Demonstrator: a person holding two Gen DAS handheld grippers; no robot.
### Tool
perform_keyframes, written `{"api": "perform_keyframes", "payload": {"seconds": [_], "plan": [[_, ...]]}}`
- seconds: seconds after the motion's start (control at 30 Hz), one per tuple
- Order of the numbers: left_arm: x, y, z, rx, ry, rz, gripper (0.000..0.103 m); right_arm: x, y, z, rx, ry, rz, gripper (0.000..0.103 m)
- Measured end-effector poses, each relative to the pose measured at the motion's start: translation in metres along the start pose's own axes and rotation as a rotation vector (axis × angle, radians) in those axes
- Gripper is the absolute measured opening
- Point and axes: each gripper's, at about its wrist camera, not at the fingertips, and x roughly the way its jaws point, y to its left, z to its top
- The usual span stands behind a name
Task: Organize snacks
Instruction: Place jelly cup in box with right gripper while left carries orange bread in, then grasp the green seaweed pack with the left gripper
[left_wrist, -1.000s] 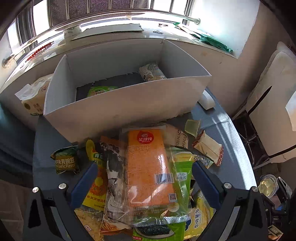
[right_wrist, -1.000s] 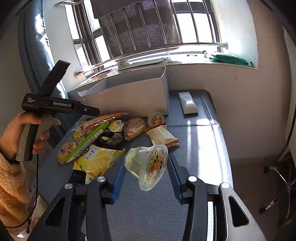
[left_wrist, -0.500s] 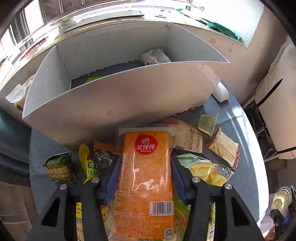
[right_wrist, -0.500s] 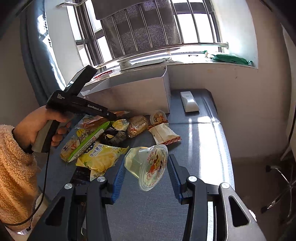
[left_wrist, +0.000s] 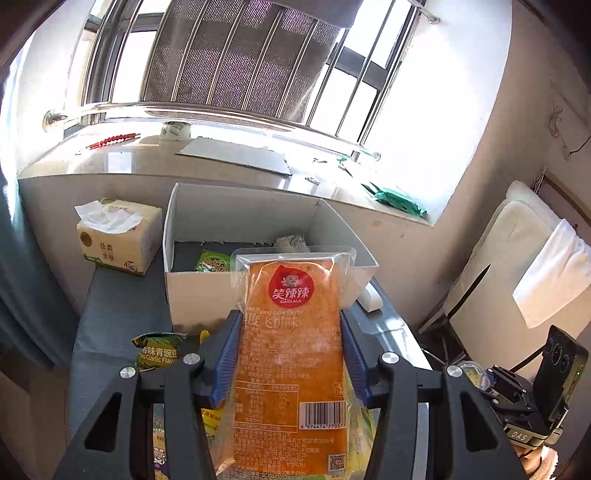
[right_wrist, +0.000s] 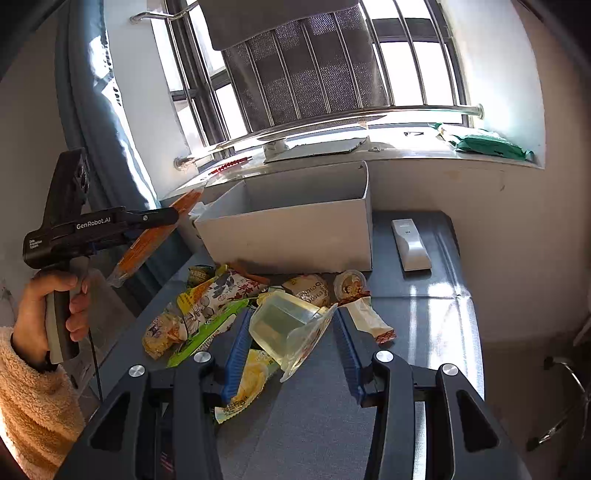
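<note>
Left wrist view showed your left tongs (left_wrist: 289, 343) pinching a flat orange snack packet in clear plastic wrap (left_wrist: 291, 354) by its long edges, the blue pads pressed against both sides, the packet lifted off the grey desk (left_wrist: 118, 302) and pointing towards the open white cardboard box (left_wrist: 192, 295). You looked to be in the carrying step for this packet; the next move called for bringing it over the box's near wall and spreading the tongs only once it was above the floor of the box, where a green packet (left_wrist: 212, 263) and a pale wrapped snack (left_wrist: 291, 242) lay.

Right wrist view showed your right tongs (right_wrist: 290, 334) closed on a clear plastic jelly cup with a printed lid (right_wrist: 290, 328), tilted on its side and held just above the loose pile of snack packets (right_wrist: 207, 310) near the box front. That cup wanted the same trip. A white remote-shaped device (right_wrist: 410, 245) lay on the desk to the right of the box, clear of both paths.
</note>
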Motion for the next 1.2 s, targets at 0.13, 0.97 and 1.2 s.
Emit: {"api": "perform_keyframes", "payload": {"seconds": [0.13, 0.97, 1.2], "plan": [[0.008, 0.009, 0.043, -0.011, -0.058, -0.004, 0.056, 0.037, 0.006, 0.058, -0.042, 0.011, 0.003, 0.032], [0.180, 0.075, 0.100, -0.056, 0.218, 0.172, 0.103, 0.212, -0.038, 0.177, -0.067, 0.206, -0.138, 0.103], [0.132, 0.062, 0.100, -0.014, 0.149, 0.173, 0.103, 0.165, -0.015, 0.176, -0.087, 0.123, -0.102, 0.103]]}}
